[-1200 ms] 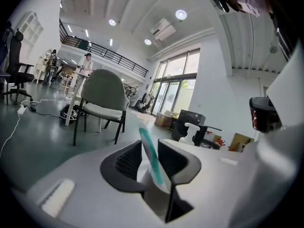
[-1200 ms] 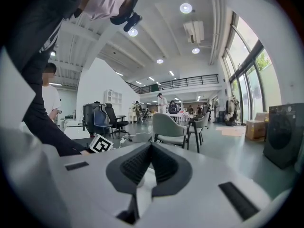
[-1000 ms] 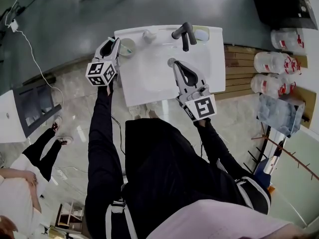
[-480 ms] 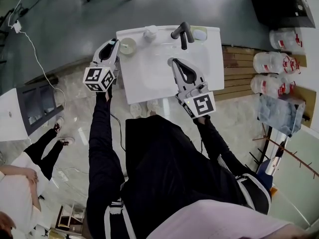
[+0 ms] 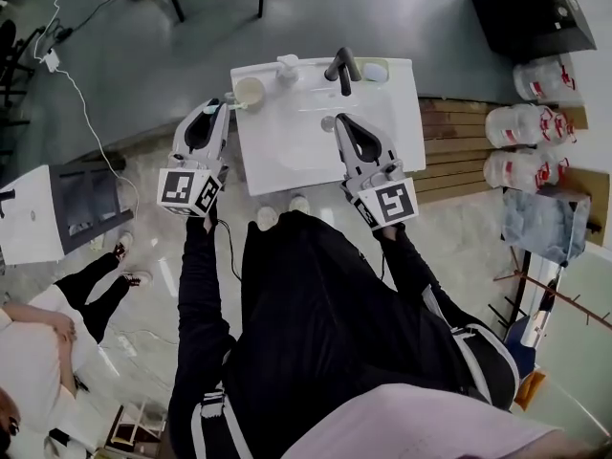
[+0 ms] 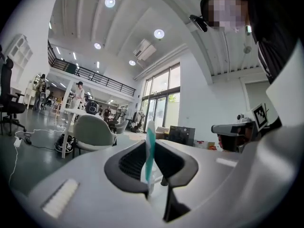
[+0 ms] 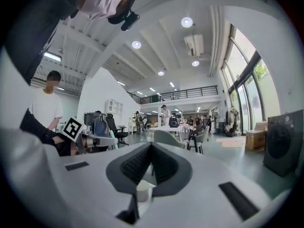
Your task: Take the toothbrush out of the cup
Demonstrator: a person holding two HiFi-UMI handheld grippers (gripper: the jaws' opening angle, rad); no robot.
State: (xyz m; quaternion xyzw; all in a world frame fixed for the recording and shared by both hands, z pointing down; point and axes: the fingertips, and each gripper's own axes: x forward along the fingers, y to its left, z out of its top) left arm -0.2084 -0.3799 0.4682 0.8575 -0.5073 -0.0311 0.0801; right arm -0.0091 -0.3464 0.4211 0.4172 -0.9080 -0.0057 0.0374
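While the left gripper (image 5: 222,106) pinches the teal-and-white plastic toothbrush (image 6: 150,151) upright between narrow fingers, just beside the pale round cup (image 5: 249,92) on the white washbasin (image 5: 287,151), the right gripper's (image 5: 337,120) fingers meet, empty.

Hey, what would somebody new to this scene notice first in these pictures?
The teal-and-white toothbrush stands out first, pinched between the left gripper's fingers, just left of the cup that sits on the back left corner of the white sink. The right gripper hangs over the basin, its fingers closed on nothing, close to the black faucet.
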